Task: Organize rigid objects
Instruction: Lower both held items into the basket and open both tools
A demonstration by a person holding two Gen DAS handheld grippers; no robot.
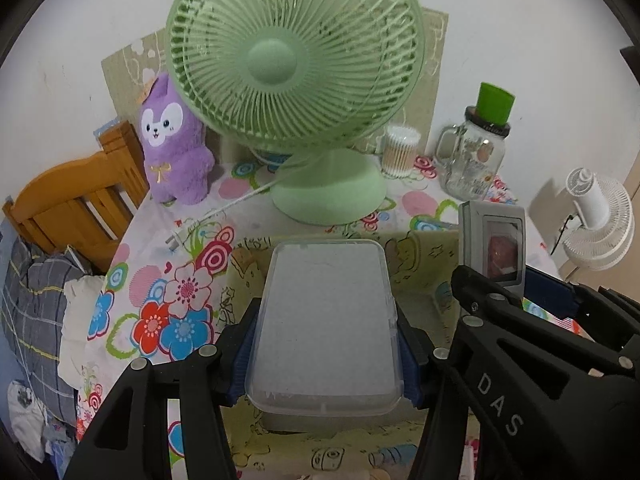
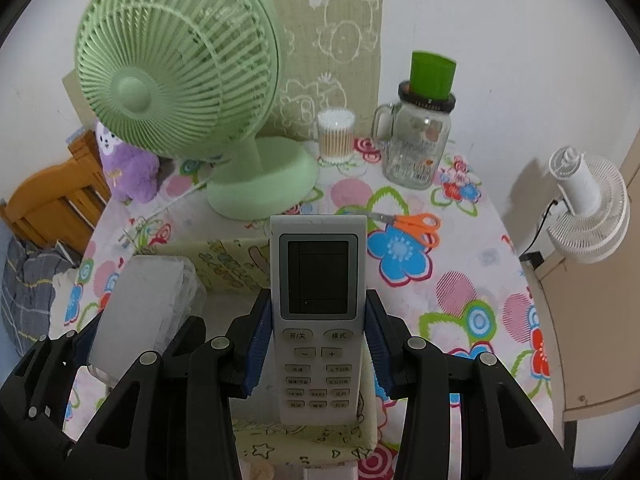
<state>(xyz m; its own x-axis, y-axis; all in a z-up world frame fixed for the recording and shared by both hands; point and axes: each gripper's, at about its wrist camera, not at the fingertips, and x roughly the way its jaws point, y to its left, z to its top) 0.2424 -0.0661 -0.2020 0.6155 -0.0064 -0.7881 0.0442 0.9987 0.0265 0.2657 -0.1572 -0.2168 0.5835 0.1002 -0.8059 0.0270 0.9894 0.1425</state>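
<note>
My left gripper (image 1: 327, 310) is shut on a translucent plastic box (image 1: 326, 360), its blue pads pressing both long sides. The box hangs over a yellow-green cartoon-print fabric bin (image 1: 420, 280) on the floral table. In the right wrist view my right gripper (image 2: 318, 296) is shut on a white remote control (image 2: 318, 360) with a dark screen, held upright above the same bin (image 2: 228, 264). The plastic box (image 2: 140, 308) and left gripper (image 2: 136, 336) show at the left there. The remote (image 1: 494, 248) and right gripper (image 1: 510, 288) show at the right of the left wrist view.
A green desk fan (image 1: 296, 68) with its cord stands behind the bin. A purple plush (image 1: 172, 148), a cotton swab jar (image 1: 400, 150) and a glass mug (image 1: 472, 156) topped by a green cup line the back. Orange scissors (image 2: 416, 226) lie right of the bin. A wooden chair (image 1: 80, 200) is at the left and a white fan (image 1: 596, 220) at the right.
</note>
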